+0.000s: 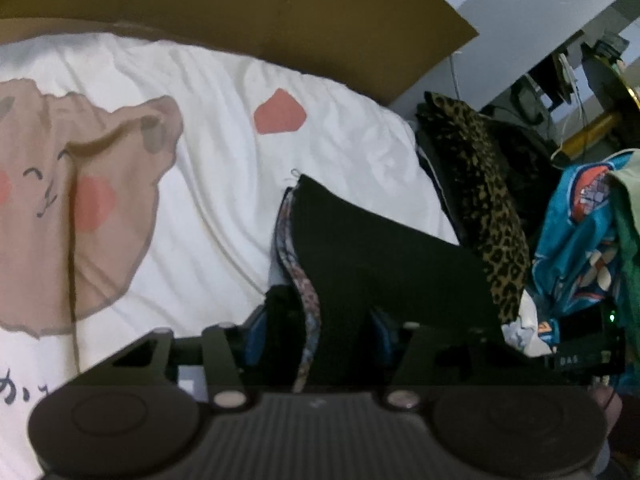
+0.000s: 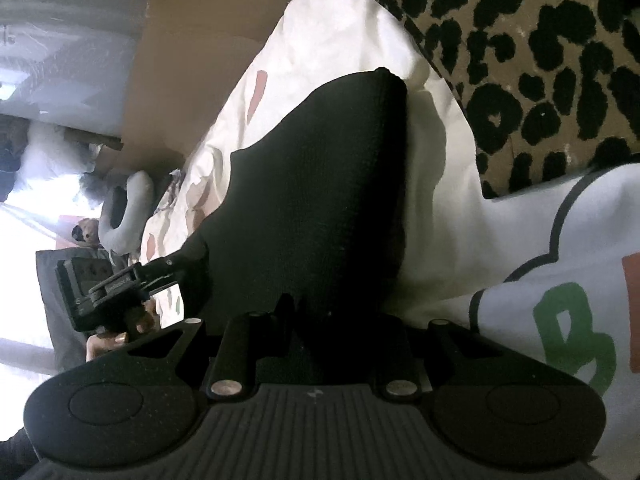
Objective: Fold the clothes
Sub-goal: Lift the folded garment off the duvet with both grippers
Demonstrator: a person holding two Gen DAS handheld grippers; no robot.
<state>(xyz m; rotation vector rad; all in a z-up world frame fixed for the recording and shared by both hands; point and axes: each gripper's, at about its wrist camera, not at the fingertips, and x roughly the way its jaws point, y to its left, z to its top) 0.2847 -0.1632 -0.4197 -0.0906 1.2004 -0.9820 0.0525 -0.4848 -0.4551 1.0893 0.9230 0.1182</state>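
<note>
Between both claws hangs one black garment (image 1: 360, 248): left claw (image 1: 320, 332) and right claw (image 2: 320, 320) each pinch it above the white printed bedsheet (image 1: 224, 128), leopard-print cloth (image 1: 484, 200) alongside.

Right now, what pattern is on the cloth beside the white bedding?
Leopard print, black spots on tan; clearest in the right wrist view.

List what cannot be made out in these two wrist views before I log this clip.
- Left gripper fingertips: left wrist view, covered by the black fabric garment between them; pad contact unclear.
- Right gripper fingertips: right wrist view, buried under the same black garment.
- The garment's type and full outline: bunched, lower part hidden behind both gripper bodies.
- White printed bedsheet: the print is cut off at the left edge.
</note>
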